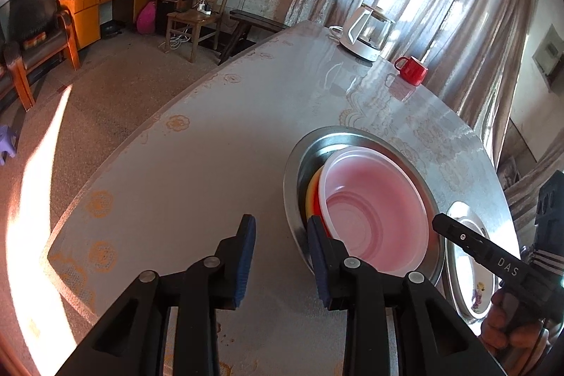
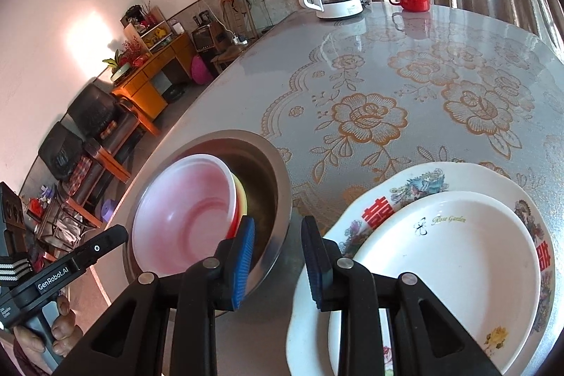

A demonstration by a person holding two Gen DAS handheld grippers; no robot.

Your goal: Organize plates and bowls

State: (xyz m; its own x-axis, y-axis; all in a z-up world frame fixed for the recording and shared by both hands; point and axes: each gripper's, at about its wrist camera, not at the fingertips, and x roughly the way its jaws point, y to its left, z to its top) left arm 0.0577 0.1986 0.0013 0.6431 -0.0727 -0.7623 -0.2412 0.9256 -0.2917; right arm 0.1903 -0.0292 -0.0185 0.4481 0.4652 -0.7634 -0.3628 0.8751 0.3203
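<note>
Bowls (image 2: 183, 217) in basin (image 2: 271, 164), beside plates (image 2: 458, 256)

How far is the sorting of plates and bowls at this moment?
Done, it seems: the pink bowl sits nested on coloured bowls inside the steel basin, and the white plate lies on the floral plate. In hand: nothing; the left gripper and right gripper are open. Left: possibly nothing.

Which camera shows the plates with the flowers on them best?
The right wrist view. There the white plate lies on top of the flowered plate, both nearly whole, with the red marks and blossoms clear. The left wrist view catches only a thin slice of a plate at the edge, partly behind the right gripper.
</note>
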